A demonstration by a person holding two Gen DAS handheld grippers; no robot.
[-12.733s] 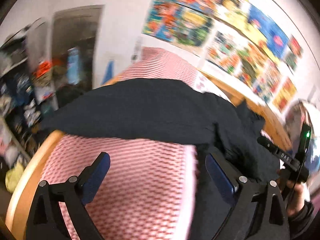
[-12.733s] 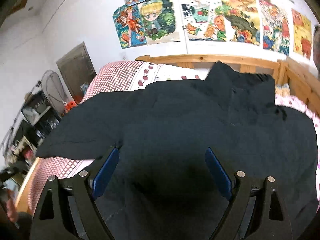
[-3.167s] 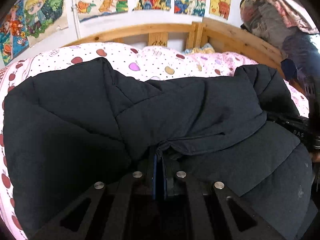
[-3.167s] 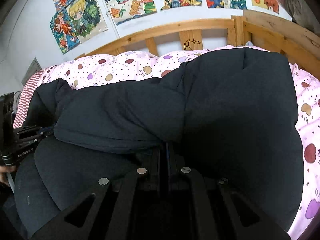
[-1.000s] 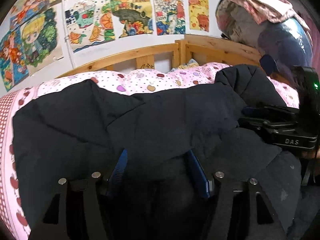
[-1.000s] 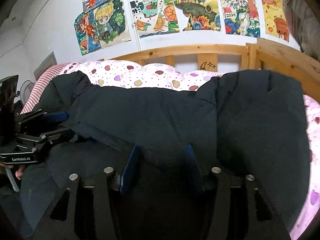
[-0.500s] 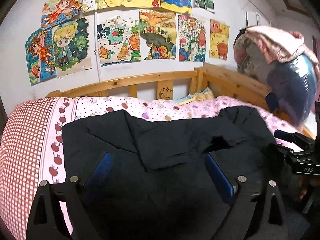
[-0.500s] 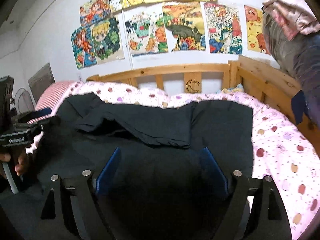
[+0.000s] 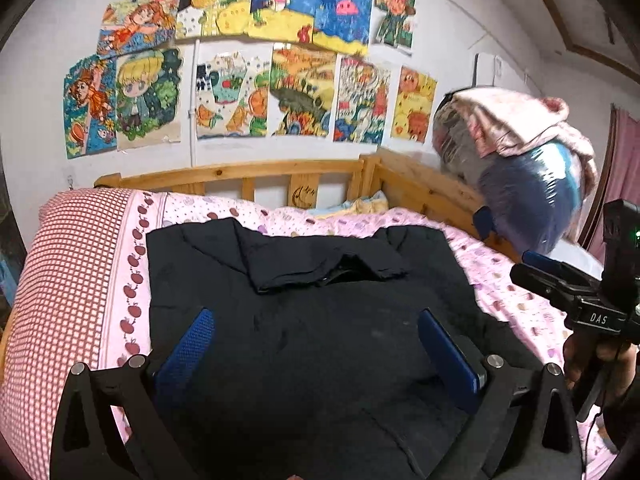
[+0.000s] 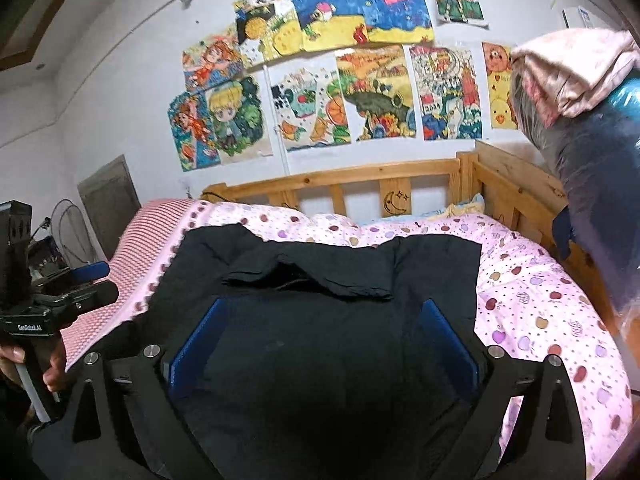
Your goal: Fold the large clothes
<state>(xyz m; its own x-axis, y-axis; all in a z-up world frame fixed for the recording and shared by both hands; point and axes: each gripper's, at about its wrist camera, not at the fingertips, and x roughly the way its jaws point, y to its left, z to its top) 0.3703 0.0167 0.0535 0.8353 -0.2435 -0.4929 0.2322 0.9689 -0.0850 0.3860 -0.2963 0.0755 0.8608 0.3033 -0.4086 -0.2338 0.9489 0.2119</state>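
A large black padded jacket (image 9: 312, 320) (image 10: 320, 340) lies on the bed, its sleeves folded across the upper part into a flat band (image 9: 324, 264) (image 10: 312, 276). My left gripper (image 9: 316, 334) hovers above the jacket's lower half, open, with nothing between its blue pads. My right gripper (image 10: 324, 324) hangs open over the same area, also holding nothing. Each gripper shows in the other's view: the right one (image 9: 560, 280) at the right edge, the left one (image 10: 76, 288) at the left edge, each held in a hand.
A pink spotted bedsheet (image 10: 540, 312) covers the bed, with a red-checked pillow or cover (image 9: 72, 264) at the left. A wooden bed rail (image 9: 248, 176) runs behind and along the right. A bulging bag of bedding (image 9: 528, 176) sits on the right rail. Drawings hang on the wall.
Both grippers let go of the folded sleeves, opened wide and pulled back and up from the jacket. The sleeves now lie flat across the jacket's top.
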